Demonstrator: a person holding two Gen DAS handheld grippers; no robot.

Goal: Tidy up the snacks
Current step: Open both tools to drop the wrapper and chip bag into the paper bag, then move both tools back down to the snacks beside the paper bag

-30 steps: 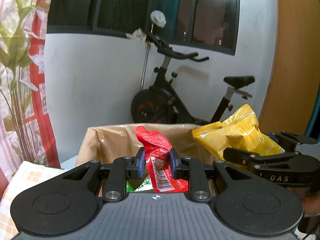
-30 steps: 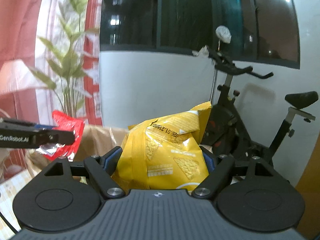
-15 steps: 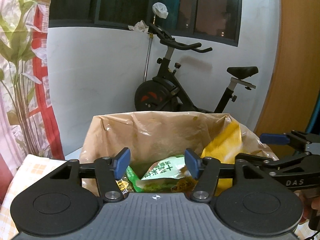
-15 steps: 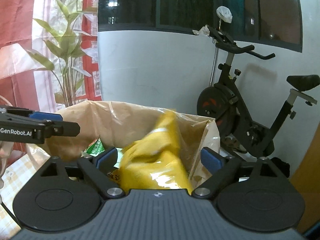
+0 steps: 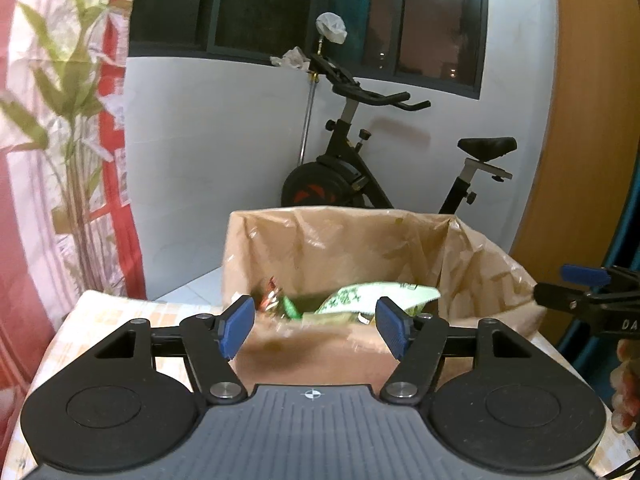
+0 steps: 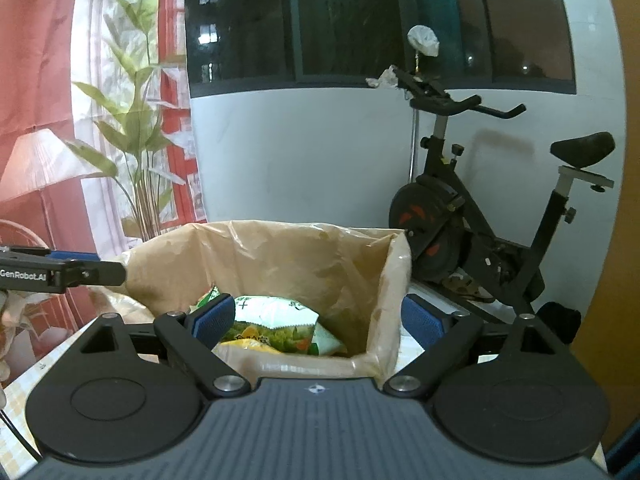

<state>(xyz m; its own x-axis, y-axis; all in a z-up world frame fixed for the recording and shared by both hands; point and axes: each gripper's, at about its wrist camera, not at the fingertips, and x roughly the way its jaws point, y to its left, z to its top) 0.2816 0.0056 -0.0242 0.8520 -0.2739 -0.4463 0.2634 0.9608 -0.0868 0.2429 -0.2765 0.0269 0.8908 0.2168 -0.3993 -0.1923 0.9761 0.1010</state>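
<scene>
A box lined with a brown plastic bag point(image 5: 340, 240) stands on the table ahead of both grippers; it also shows in the right wrist view point(image 6: 280, 256). Inside lie a green-and-white snack packet point(image 5: 360, 298), also in the right wrist view point(image 6: 276, 318), a small red wrapper point(image 5: 270, 298) and the top of a yellow packet point(image 6: 248, 344). My left gripper point(image 5: 316, 328) is open and empty in front of the box. My right gripper point(image 6: 318, 320) is open and empty over the box's near rim. Each gripper shows at the edge of the other's view.
An exercise bike point(image 5: 360, 168) stands behind the box against a white wall. A red and white curtain with a leaf print point(image 5: 68, 160) hangs at the left. A wooden panel point(image 5: 580, 140) is at the right. The table has a checked cloth point(image 5: 100, 312).
Both grippers opened and let go of their packets: the red one from the left, the yellow one from the right. Both packets dropped into the box. The grippers have pulled back a little.
</scene>
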